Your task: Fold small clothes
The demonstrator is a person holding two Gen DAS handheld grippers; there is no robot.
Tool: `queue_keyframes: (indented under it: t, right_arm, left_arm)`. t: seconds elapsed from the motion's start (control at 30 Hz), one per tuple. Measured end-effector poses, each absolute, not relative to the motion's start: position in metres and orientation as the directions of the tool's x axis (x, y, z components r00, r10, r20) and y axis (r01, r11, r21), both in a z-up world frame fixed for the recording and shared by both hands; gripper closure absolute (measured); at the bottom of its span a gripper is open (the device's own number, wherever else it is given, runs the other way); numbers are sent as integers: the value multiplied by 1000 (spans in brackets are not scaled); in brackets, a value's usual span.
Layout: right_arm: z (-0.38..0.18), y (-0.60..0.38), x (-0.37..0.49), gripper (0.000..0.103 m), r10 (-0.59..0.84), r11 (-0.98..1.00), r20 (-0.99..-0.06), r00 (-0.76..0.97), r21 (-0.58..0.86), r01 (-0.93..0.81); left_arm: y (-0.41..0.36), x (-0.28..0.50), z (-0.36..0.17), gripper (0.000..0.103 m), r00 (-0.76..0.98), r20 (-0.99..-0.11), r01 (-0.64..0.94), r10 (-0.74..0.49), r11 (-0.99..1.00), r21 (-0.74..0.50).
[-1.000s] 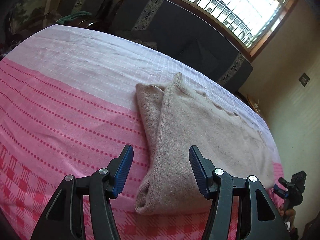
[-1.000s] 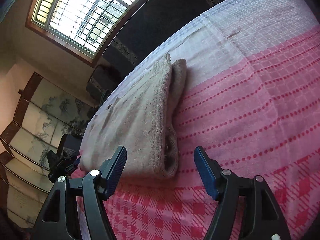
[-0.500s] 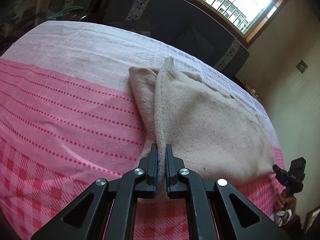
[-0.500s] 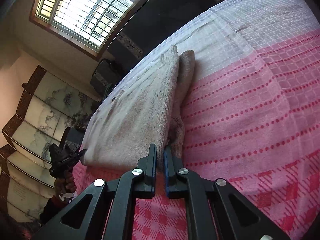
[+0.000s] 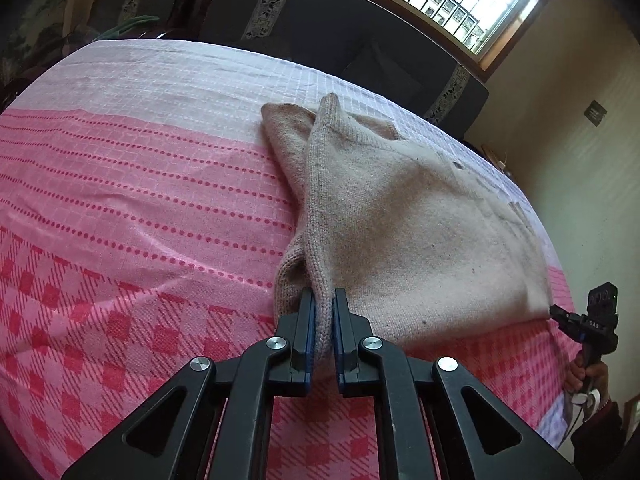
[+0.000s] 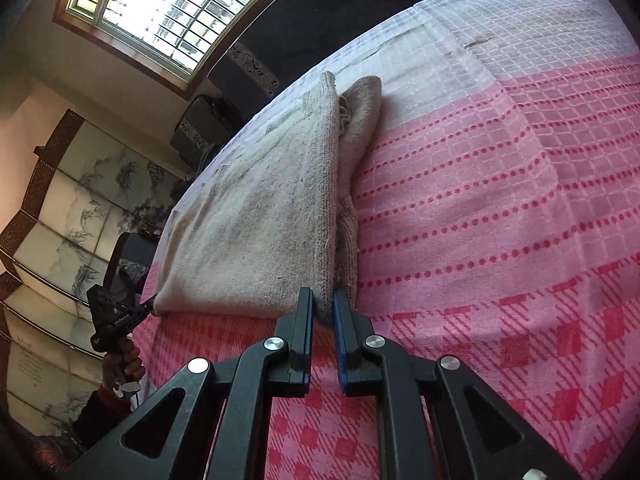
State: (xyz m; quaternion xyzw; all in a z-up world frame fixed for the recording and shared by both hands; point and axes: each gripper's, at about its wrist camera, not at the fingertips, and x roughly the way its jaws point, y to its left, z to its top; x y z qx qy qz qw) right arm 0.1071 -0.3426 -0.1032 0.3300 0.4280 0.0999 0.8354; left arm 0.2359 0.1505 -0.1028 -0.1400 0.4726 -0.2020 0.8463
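Both grippers were wide open before; now the left gripper and right gripper pinch the beige sweater edges, lifting them off the pink tablecloth

both grippers now clamped, sweater edge lifted off tablecloth

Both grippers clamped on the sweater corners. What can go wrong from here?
1. The left gripper and right gripper each pinch only the top layer's edge of the beige sweater; the loose knit may slip out when lifted.
2. The folded sleeve layer underneath could drag and unfold.
3. The pink tablecloth may bunch.
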Motion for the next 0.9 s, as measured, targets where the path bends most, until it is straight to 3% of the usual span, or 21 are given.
queue_keyframes:
  t: [0.17,0.3,0.37,0.43,0.5,0.7,0.87,0.9]
  right_arm:
    - [-91,-346,103,90,357,791,-678,642,585,178]
    - [-55,-336,106,90,309,825,-621,720,552,122]
    - [-42,-323,119,88,295,857,-623,725,508,87]
    - [-35,-312,136,75,205,910,-665,718,399,110]
    - [-36,-313,146,71,169,921,-679,715,367,131]
    - [-62,-327,134,67,247,872,-699,671,463,161]
    - [-87,-331,122,67,375,801,-678,632,581,147]
    - [-90,-328,120,76,395,792,-666,633,596,132]
  left_arm:
    - [162,226,-86,84,562,-718,140,-409,903,-405]
    - [154,219,-58,82,655,-650,180,-385,915,-361]
    - [143,225,-49,70,669,-638,206,-380,920,-332]
    - [133,237,-45,59,675,-628,223,-387,918,-327]
    - [123,254,-44,50,672,-632,228,-385,920,-317]
    - [107,308,-66,48,633,-670,204,-387,919,-339]
    - [96,339,-92,48,596,-739,175,-313,949,-260]
    - [98,343,-96,48,593,-746,158,-301,953,-259]
